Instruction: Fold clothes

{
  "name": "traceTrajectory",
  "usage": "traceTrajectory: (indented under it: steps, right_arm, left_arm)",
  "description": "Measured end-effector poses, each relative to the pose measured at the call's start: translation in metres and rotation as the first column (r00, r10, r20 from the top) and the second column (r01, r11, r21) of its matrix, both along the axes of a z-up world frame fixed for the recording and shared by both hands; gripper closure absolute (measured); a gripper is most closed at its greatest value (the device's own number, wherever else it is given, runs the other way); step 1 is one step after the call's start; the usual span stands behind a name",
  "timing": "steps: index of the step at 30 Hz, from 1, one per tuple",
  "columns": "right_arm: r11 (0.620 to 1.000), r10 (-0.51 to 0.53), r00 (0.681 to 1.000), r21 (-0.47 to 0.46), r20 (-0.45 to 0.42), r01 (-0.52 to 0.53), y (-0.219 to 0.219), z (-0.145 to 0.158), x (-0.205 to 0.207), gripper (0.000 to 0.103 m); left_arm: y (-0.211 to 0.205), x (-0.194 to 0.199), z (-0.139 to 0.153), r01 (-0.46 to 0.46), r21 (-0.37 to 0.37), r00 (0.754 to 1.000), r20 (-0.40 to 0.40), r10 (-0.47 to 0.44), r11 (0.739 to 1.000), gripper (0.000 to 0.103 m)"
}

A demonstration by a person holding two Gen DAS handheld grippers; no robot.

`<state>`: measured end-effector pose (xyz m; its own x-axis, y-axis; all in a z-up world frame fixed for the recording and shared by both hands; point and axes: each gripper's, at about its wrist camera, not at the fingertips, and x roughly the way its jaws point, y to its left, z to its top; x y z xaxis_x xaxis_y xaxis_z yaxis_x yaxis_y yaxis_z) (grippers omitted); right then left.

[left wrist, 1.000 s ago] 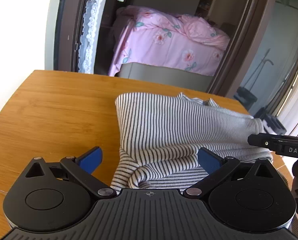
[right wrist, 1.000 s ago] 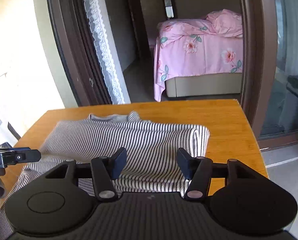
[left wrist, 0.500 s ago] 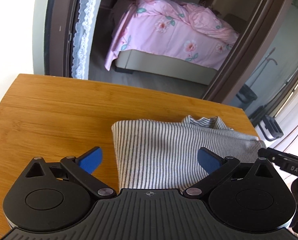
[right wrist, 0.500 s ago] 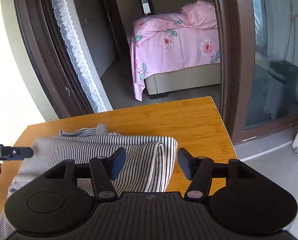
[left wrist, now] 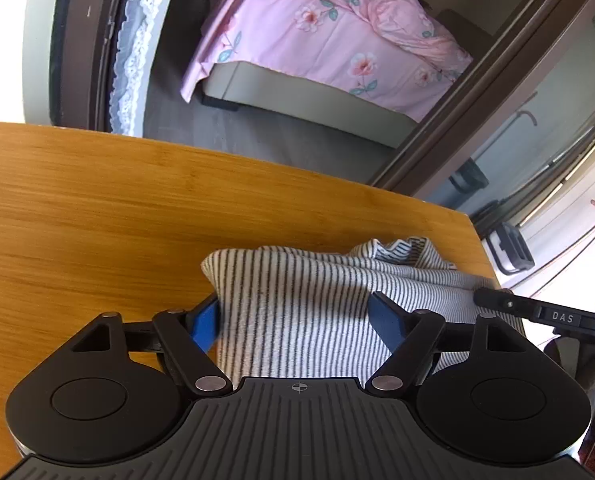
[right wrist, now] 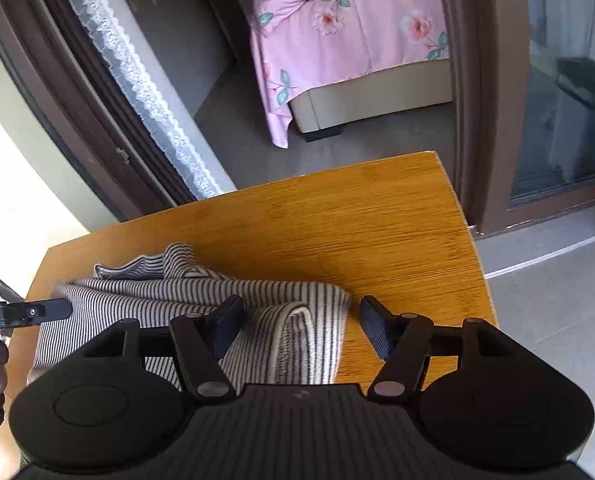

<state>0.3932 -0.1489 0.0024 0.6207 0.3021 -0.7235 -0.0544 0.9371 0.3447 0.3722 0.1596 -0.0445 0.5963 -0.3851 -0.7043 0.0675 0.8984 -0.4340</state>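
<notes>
Whereas a second ago the black-and-white striped knit garment point(left wrist: 317, 312) spread further across the wooden surface point(left wrist: 97, 216), it now bunches toward the near edge, between the open left tool point(left wrist: 295, 322) and open right tool point(right wrist: 299, 326), suggesting the fold is nearly compact.

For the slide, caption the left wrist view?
Open left gripper straddling a folded striped shirt on a bamboo table.

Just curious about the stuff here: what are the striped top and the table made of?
The striped top looks like soft knit fabric, probably cotton: fine ribbing, limp folds, a stitched hem. The table looks like bamboo or wood, smoothly finished: narrow golden grain strips with a slight sheen.
</notes>
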Motion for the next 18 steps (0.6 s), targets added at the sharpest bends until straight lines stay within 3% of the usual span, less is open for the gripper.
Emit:
traceTrajectory:
  steps: [4, 7, 10, 12, 14, 16, 17, 18]
  right_arm:
    - [0.992, 0.052, 0.998, 0.117, -0.035, -0.047, -0.014, -0.004, -0.013, 0.039]
    - [0.99, 0.062, 0.998, 0.125, -0.023, -0.059, -0.007, -0.005, -0.004, 0.04]
    - [0.993, 0.067, 0.998, 0.1, 0.003, -0.067, 0.008, -0.006, 0.014, 0.054]
    - [0.995, 0.102, 0.994, 0.019, 0.03, -0.103, 0.024, -0.004, 0.02, 0.062]
    - [0.987, 0.145, 0.988, -0.082, 0.055, -0.141, 0.042, 0.001, 0.021, 0.073]
    - [0.982, 0.162, 0.981, -0.117, 0.108, -0.149, 0.05, 0.015, 0.014, 0.078]
    - [0.979, 0.181, 0.97, -0.12, 0.163, -0.163, 0.05, 0.025, 0.007, 0.079]
    - [0.976, 0.206, 0.954, -0.119, 0.219, -0.183, 0.049, 0.036, -0.002, 0.079]
  left_arm:
    - [0.004, 0.003, -0.002, 0.023, -0.022, 1.0, -0.008, -0.023, 0.999, 0.028]
    - [0.0, 0.008, -0.002, 0.047, -0.043, 0.999, -0.01, -0.047, 0.998, 0.027]
    - [-0.012, 0.013, -0.003, 0.052, -0.007, 0.999, 0.012, -0.052, 0.999, 0.028]
    - [-0.019, 0.012, -0.003, 0.045, 0.056, 0.998, 0.048, -0.048, 0.997, 0.045]
    - [-0.022, 0.01, -0.004, 0.034, 0.088, 0.997, 0.072, -0.041, 0.996, 0.052]
    - [-0.022, 0.009, -0.003, 0.022, 0.089, 0.996, 0.079, -0.029, 0.996, 0.061]
    - [-0.021, 0.007, 0.0, 0.013, 0.093, 0.996, 0.088, -0.021, 0.996, 0.07]
    - [-0.019, 0.004, 0.005, 0.007, 0.099, 0.995, 0.103, -0.017, 0.995, 0.074]
